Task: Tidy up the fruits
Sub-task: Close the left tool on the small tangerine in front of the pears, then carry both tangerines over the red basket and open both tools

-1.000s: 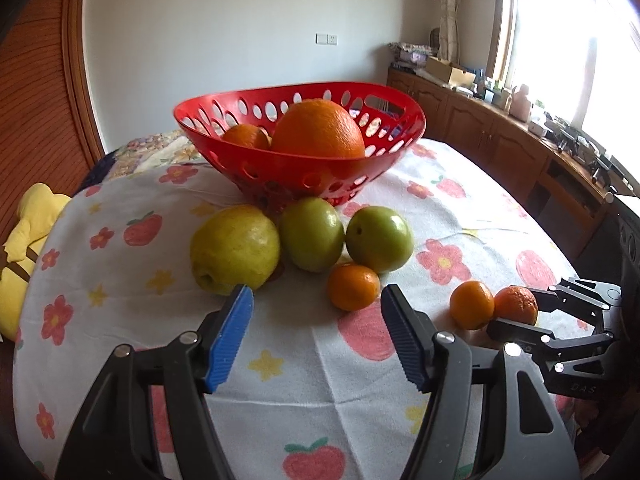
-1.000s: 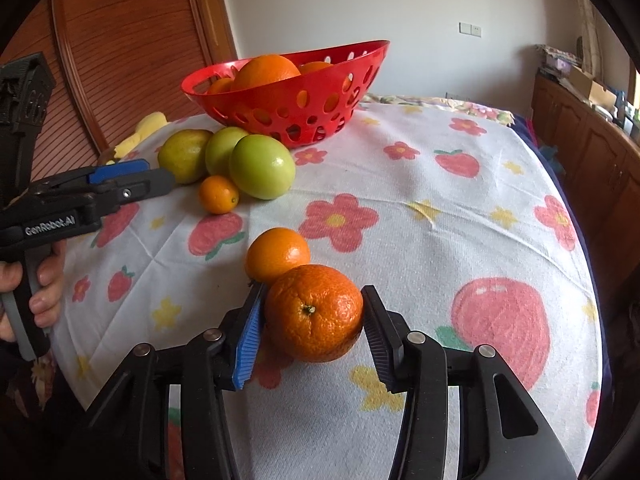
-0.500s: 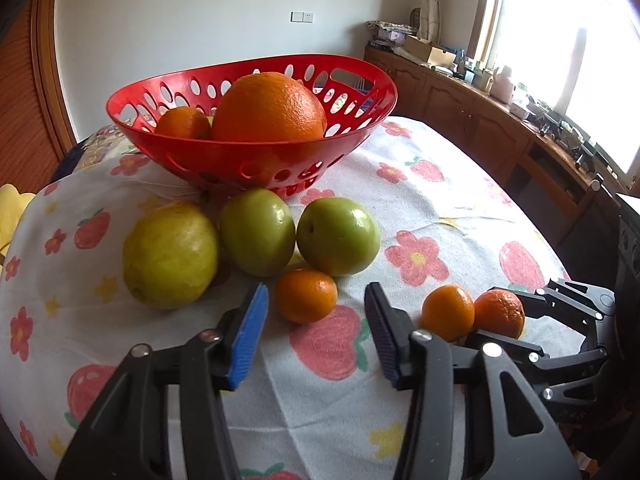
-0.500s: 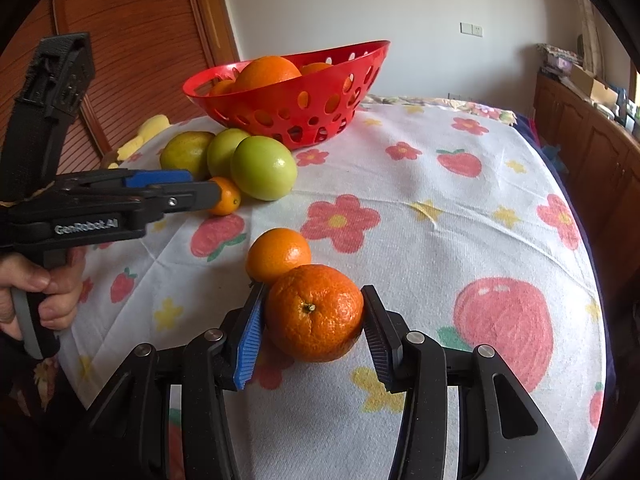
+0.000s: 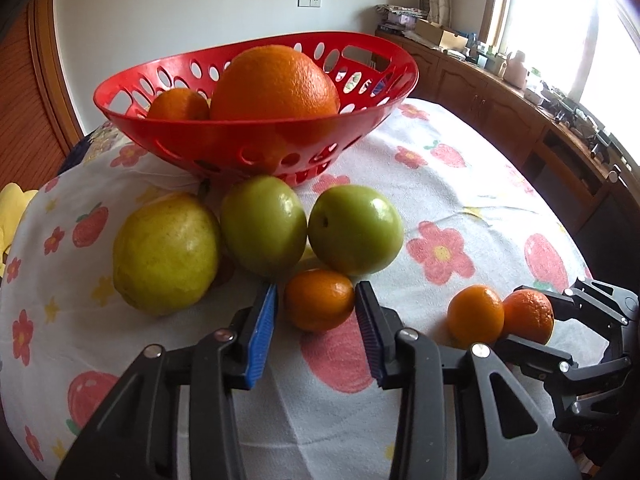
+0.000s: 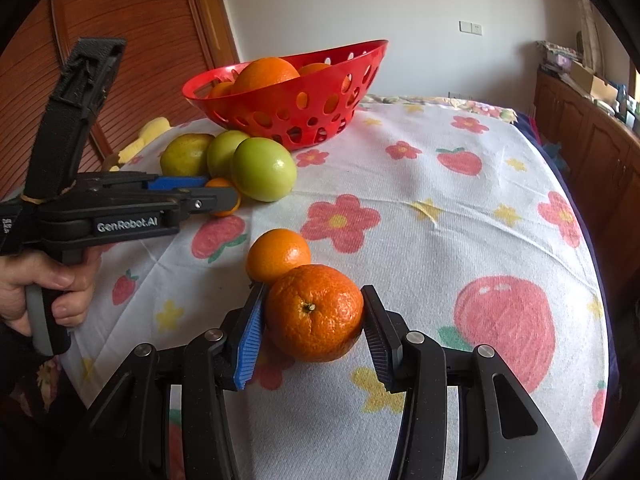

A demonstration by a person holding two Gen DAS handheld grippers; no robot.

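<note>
A small mandarin lies on the flowered tablecloth between the fingers of my left gripper. The jaws are closing and the pads meet its sides. My right gripper is shut on a rough-skinned orange that rests on the cloth. A second mandarin touches that orange on its far side. The red perforated basket stands behind, holding a large orange and smaller ones. Two green fruits and a yellow-green pear sit in front of the basket.
A person's hand holds the left gripper's handle at the table's left edge. A yellow object lies off the table's left side. Wooden cabinets run under the window on the right. Open cloth spreads to the right of the fruit.
My left gripper has moved forward to the small mandarin and its jaws have narrowed around it. The right gripper and its orange have stayed in place.
</note>
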